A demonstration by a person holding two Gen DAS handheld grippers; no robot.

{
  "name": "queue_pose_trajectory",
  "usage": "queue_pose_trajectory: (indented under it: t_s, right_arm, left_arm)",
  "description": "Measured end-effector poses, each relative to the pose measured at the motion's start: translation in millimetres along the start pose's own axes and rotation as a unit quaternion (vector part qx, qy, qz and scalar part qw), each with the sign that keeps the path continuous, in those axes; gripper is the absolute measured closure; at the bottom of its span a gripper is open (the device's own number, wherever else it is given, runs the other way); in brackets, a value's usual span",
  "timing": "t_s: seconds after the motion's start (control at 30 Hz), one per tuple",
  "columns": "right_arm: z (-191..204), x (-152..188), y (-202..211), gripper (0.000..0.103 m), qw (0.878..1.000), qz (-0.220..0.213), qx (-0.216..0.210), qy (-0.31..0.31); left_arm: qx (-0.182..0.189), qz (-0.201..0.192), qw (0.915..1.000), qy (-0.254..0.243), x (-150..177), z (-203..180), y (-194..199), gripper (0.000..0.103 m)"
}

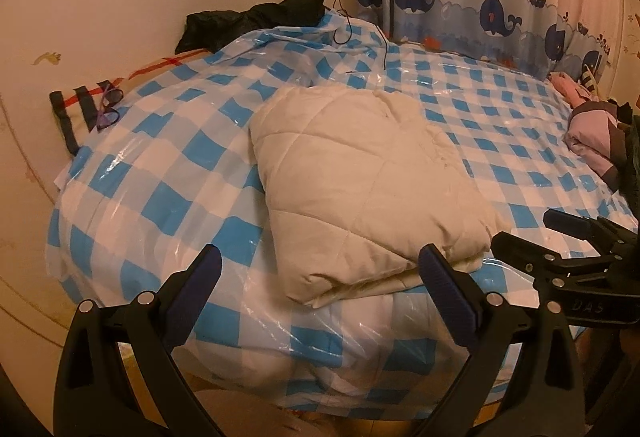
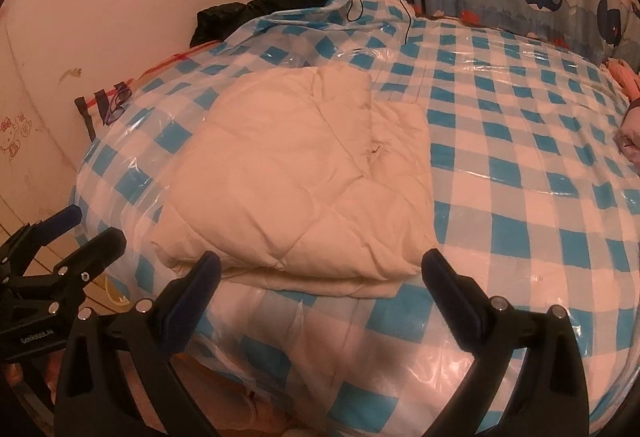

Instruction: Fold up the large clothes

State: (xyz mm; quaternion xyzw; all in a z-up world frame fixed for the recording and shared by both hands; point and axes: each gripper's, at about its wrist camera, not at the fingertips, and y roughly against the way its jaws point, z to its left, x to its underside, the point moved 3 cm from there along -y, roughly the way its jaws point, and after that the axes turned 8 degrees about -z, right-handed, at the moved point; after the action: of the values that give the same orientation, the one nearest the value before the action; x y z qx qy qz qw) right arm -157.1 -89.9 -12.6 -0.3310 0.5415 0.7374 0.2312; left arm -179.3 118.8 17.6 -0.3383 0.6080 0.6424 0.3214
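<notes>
- Two grippers are up at the near edge of the bed, and both are spread wide with nothing between the fingers: your left gripper (image 1: 320,265) and your right gripper (image 2: 320,271).
- The cream quilted blanket (image 1: 360,173) lies just ahead of both, on top of the blue-and-white checked plastic sheet (image 1: 160,173) that covers the bed.
- It already looks folded into a thick block, with stacked layers showing along the near edge.
- Its long side runs away from you, toward the whale curtain (image 1: 500,13).
- The near edge sits right in front of your right gripper. Your left gripper points more at the block's near left corner.
- So I think your right hand is a little nearer to the middle of that edge.
- The blanket is soft and puffy, with stitched squares. It will squash when you pinch it.
- The plastic sheet is shiny and crinkly, so the block may slide on it.
- The far end looks lumpy, but I cannot tell how neat the fold is there.
- Dark clothes (image 1: 256,17) lie by the wall, and pink clothes (image 1: 592,133) lie far to the right.
</notes>
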Motion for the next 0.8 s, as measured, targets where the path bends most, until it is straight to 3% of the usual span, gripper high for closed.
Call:
queue_pose_trajectory:
  t_s: [0.6, 0.8]
  right_arm:
    - [15, -1, 18, 0.007, 0.999, 0.027, 0.021, 0.026]
    - [19, 2, 16, 0.007, 0.996, 0.042, 0.051, 0.058]
  left_arm:
    - [-0.005, 0.031, 0.9995, 0.008, 5, 3, 3, 0.008]
    - [-0.007, 0.039, 0.9991, 0.012, 6, 4, 5, 0.008]
